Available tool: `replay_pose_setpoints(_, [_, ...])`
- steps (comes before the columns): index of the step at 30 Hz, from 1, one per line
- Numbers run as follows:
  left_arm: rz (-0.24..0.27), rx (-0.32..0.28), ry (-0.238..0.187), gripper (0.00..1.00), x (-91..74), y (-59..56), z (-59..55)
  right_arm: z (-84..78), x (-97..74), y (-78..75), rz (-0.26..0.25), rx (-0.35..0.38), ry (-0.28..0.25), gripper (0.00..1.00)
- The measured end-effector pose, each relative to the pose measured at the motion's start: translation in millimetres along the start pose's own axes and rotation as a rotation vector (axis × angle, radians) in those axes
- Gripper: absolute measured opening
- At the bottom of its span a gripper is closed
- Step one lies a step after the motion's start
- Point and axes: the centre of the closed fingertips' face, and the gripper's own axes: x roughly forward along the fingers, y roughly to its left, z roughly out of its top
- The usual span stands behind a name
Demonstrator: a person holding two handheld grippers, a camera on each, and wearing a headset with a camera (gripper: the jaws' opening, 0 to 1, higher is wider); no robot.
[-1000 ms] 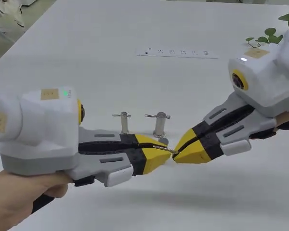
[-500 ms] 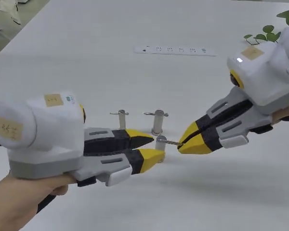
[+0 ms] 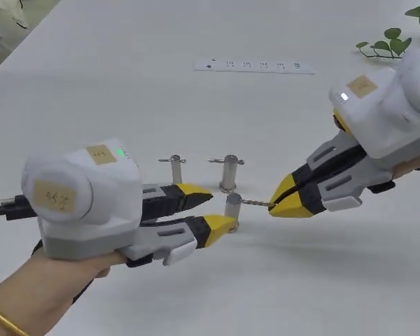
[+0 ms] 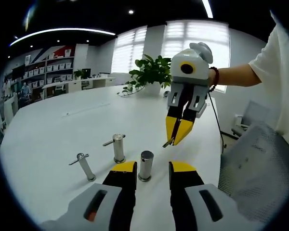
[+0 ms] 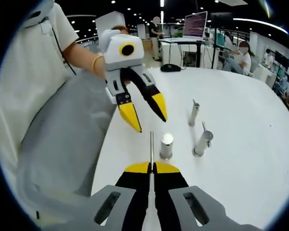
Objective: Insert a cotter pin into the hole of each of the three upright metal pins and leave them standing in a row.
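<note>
The right gripper, pressed together on a cotter pin held level, points it leftward at the top of the bare metal pin, which stands upright toward the bench's near edge, the spread left gripper's tips just beside it.

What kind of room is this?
Probably an office or lab workroom: a big white table with a power strip, a potted plant, shelves along a wall, and a computer screen on a far desk.
</note>
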Motion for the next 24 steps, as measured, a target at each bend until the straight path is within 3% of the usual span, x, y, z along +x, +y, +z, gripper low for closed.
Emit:
replay_pose_setpoints(12, [0.037,0.007,0.051,0.23,19.4,9.1,-11.5,-14.8,5.5,-12.1,-0.014,-0.011,0.044,0.03])
replay_pose_setpoints(24, [0.043,-0.007,0.068,0.17,35.0,12.3,-17.6,-22.6,11.2,-23.1,-0.033,-0.016,0.073,0.03])
